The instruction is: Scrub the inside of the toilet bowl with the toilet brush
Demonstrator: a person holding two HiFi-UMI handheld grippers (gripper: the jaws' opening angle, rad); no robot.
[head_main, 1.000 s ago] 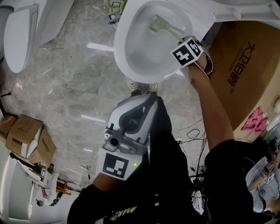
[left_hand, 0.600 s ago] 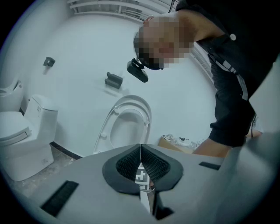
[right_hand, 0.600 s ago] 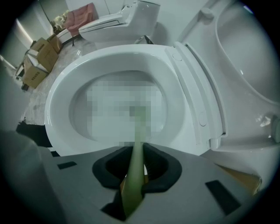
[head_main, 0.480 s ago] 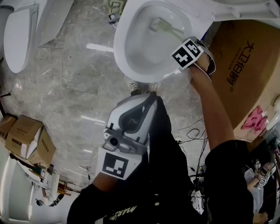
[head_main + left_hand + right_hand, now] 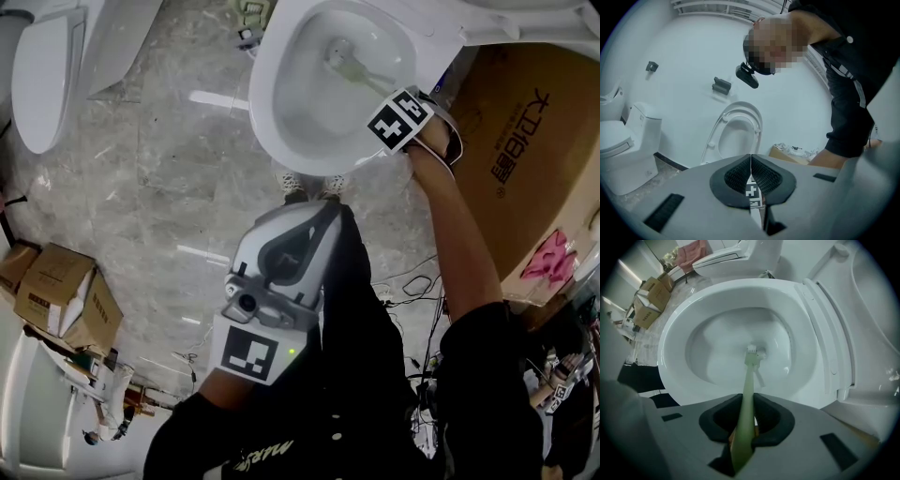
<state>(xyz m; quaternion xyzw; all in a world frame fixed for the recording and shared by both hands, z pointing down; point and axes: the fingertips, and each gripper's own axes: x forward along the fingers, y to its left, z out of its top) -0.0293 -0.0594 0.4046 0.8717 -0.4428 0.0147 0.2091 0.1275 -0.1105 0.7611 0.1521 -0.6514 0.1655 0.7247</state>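
The white toilet bowl [image 5: 272,127] stands open at the top of the head view, its seat raised. My right gripper [image 5: 386,97] hovers over the bowl's right rim, shut on the pale green toilet brush [image 5: 352,69]. In the right gripper view the brush handle [image 5: 746,394] runs out from between the jaws of the right gripper [image 5: 744,426] down to the brush head [image 5: 753,352], which is at the bottom of the bowl [image 5: 708,348]. My left gripper [image 5: 314,217] is held low by the person's body, away from the bowl. Its jaws are closed together with nothing between them [image 5: 750,172].
A large cardboard box [image 5: 525,141] lies right of the toilet, with a pink cloth [image 5: 550,258] and cables [image 5: 412,281] nearby. Small cardboard boxes [image 5: 61,295] sit at the left, and another toilet [image 5: 42,80] stands at the upper left. A loose toilet seat [image 5: 736,131] leans on the wall.
The right gripper and brush have shifted only slightly over the bowl, with the brush head staying near the bottom. The left gripper has not moved.
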